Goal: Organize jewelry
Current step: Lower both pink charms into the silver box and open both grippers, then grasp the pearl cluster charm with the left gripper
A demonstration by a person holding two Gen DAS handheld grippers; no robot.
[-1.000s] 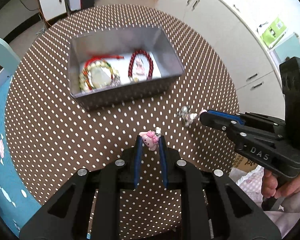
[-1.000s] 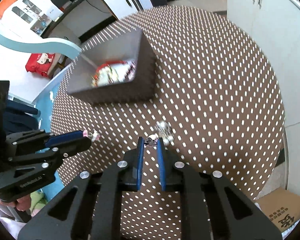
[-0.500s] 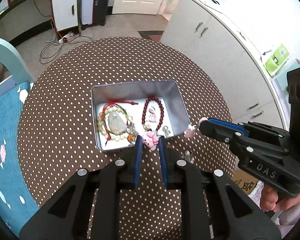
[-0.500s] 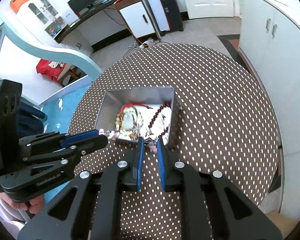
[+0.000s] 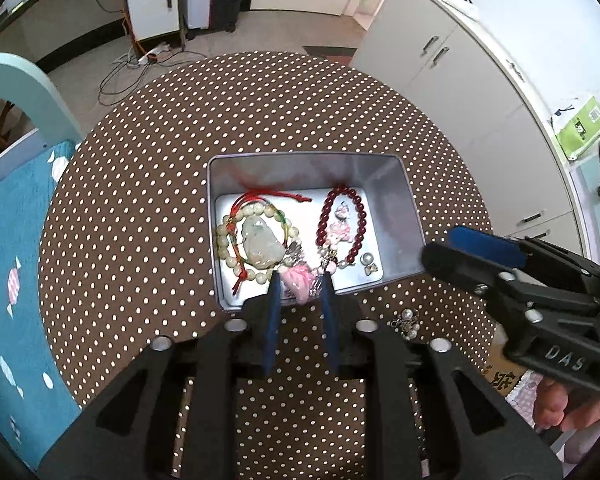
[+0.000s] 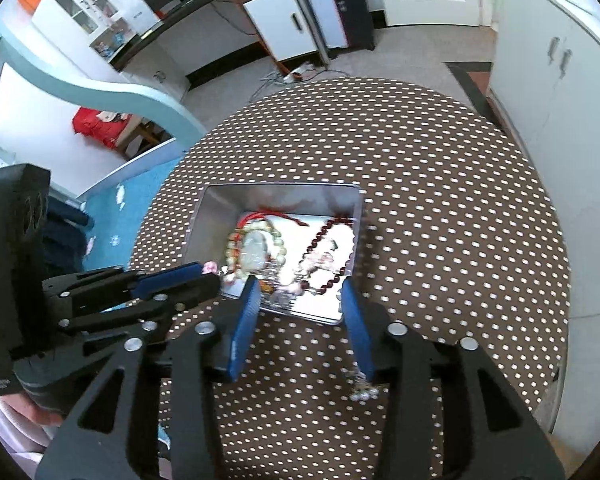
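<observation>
A grey metal tin [image 5: 414, 216] on the dotted table holds a green bead bracelet with a pale pendant [image 5: 260, 240] and a dark red bead bracelet [image 5: 342, 224]. My left gripper [image 5: 300, 292] hangs over the tin's near rim. Its jaws are opening, and a blurred pink charm [image 5: 298, 280] sits loose between them. My right gripper [image 6: 298, 300] is over the tin's [image 6: 198, 216] near right corner, its jaws opening wide with nothing between them. A small pearl piece [image 5: 406, 320] lies on the table outside the tin. In the right wrist view that pearl piece [image 6: 362, 392] is beside my right finger.
The round table [image 5: 140, 200] has a brown cloth with white dots. A blue rug [image 5: 12, 260] lies at the left, and white cabinets [image 5: 480, 80] stand at the right. A cardboard box [image 5: 504, 376] sits below the table edge at the right.
Both grippers moved from the bare table to above the tin's near edge. Both sets of jaws have parted. The pink charm is loose, and the right gripper's small piece is gone from its tips.
</observation>
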